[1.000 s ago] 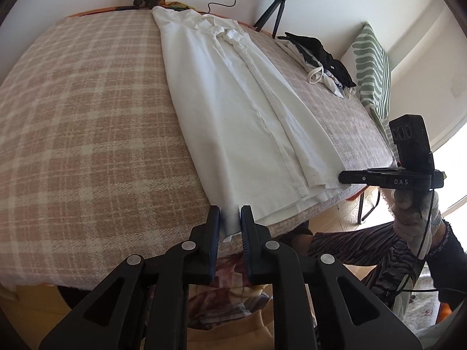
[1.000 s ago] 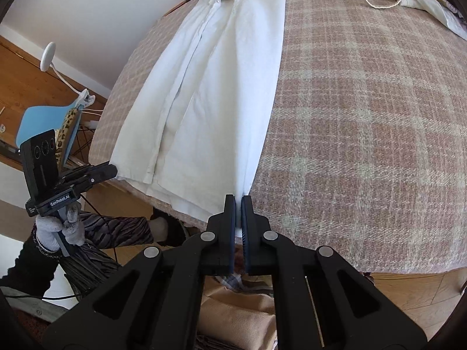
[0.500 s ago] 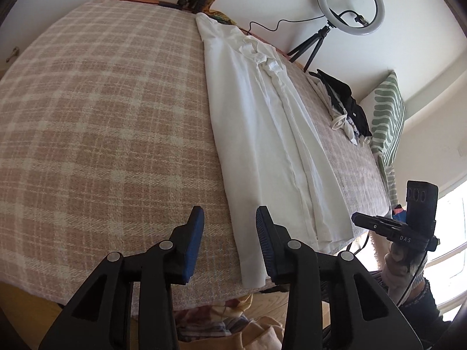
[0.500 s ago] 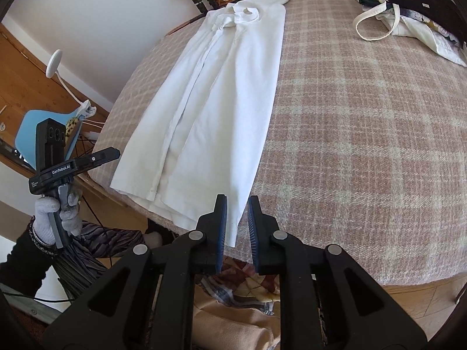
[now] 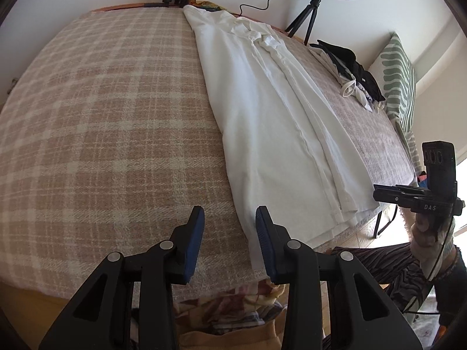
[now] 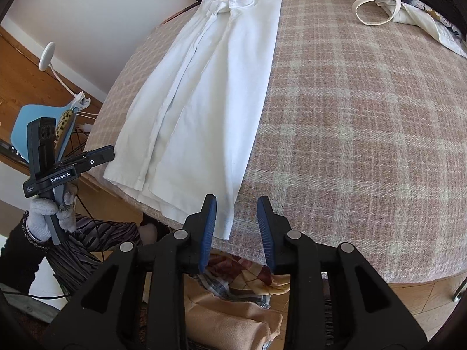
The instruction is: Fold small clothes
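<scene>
Lengthwise fold done, cross folds pending.
We're hovering the left gripper (image 5: 229,227), parted and empty, and opening the right gripper (image 6: 237,217) off the white shirt (image 6: 210,87) hem.

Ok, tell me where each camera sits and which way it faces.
Left wrist: on the left gripper, angled down over the plaid bed at the white shirt; shows the right hand.
Right wrist: on the right gripper, jaws opening, angled down at the shirt's hem; shows the gloved left hand.
Shared: shirt, bed, bag pile.
</scene>
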A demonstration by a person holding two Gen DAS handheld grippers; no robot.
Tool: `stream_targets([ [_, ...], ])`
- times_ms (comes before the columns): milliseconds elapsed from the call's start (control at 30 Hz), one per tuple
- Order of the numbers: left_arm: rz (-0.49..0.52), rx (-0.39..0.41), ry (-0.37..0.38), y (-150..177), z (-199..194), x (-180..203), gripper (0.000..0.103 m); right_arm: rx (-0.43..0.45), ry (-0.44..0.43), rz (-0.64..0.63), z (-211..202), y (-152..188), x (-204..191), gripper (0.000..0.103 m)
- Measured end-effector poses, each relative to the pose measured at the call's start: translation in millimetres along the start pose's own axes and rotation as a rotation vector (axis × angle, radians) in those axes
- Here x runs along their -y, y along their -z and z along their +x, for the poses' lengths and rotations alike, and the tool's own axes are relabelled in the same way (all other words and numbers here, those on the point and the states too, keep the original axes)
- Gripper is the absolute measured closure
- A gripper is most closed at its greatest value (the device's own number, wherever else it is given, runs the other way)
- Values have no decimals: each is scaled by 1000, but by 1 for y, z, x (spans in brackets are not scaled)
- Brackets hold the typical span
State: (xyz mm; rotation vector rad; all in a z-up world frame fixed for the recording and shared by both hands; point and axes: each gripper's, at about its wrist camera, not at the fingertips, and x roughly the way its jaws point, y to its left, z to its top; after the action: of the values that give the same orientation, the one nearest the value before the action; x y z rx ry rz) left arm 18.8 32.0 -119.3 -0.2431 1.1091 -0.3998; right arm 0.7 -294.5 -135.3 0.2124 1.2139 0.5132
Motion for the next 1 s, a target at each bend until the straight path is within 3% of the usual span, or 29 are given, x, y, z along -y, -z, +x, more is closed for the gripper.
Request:
stream_targets([
  [267, -52, -63, 166, 11, 10, 7, 69, -47, -118, -2, 10, 7, -9, 69],
  [333, -63, -61, 186, 10, 11, 8, 73, -55, -145, 6, 14, 7, -10, 71],
  [400, -58, -68, 193, 9, 14, 9, 96, -76, -171, 21, 21, 7, -12, 83],
  [433, -71, -70, 208, 8, 15, 8, 96, -82, -170, 24, 23, 7, -13, 90],
  [500, -84, -71, 224, 9, 12, 7, 96, -75, -170, 26, 24, 6, -16, 93],
  [700, -67, -5, 240, -11, -5, 13, 96, 6, -212, 74, 9, -8, -16, 97],
  [1000, -49, 97, 225, -63, -17, 10, 99, 132, -175, 73, -12, -56, -17, 99],
])
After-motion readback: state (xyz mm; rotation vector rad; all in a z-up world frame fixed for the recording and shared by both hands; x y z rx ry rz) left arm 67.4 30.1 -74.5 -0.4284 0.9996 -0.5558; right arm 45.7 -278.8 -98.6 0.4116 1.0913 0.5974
